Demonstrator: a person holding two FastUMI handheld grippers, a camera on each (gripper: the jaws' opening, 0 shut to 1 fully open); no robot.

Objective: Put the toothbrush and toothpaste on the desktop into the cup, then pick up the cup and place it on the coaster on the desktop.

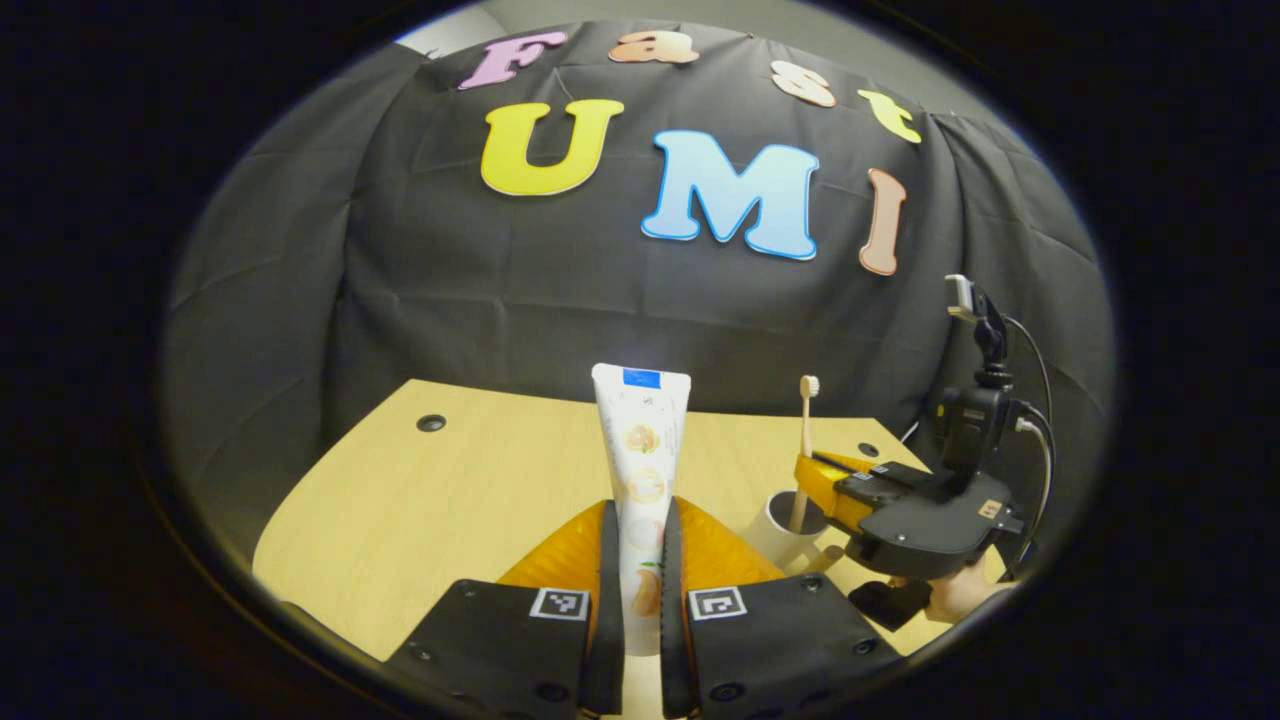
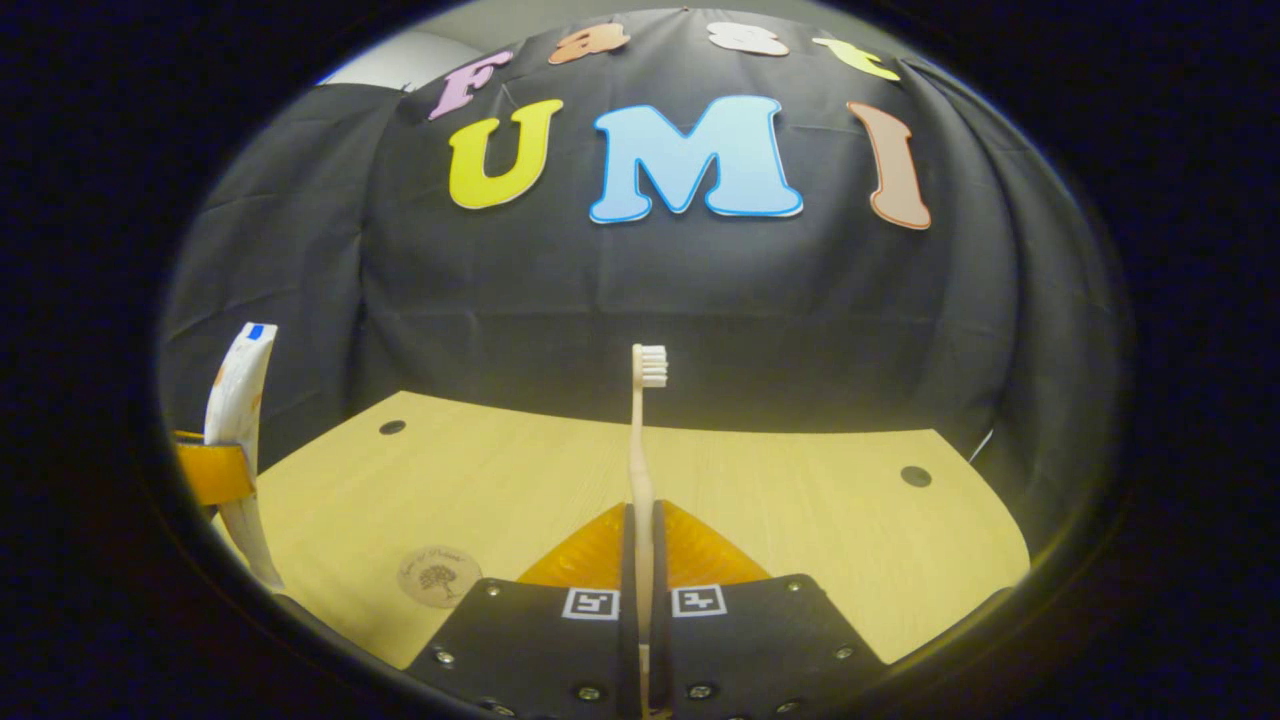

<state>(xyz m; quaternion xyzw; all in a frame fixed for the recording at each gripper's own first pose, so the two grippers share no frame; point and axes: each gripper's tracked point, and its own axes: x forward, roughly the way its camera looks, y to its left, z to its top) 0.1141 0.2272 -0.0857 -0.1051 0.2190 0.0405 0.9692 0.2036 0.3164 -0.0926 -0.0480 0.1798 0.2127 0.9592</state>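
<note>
My left gripper [image 1: 640, 515] is shut on a white toothpaste tube [image 1: 641, 450], which stands upright above the wooden desktop [image 1: 450, 500]. To its right, my right gripper [image 1: 835, 485] holds a wooden toothbrush [image 1: 806, 420] upright, its lower end reaching into the mouth of a white cup [image 1: 785, 535]. In the right gripper view, that gripper [image 2: 642, 515] is shut on the toothbrush [image 2: 641, 440], bristles up. The toothpaste [image 2: 238, 400] shows at the far left. A round coaster [image 2: 440, 577] lies on the desktop [image 2: 800, 520], left of my right gripper's fingers.
A hand [image 1: 960, 597] holds the right gripper near the desktop's right edge. Small dark holes [image 1: 431, 423] [image 2: 915, 476] mark the desktop's far corners. The black cloth wall stands close behind the desk.
</note>
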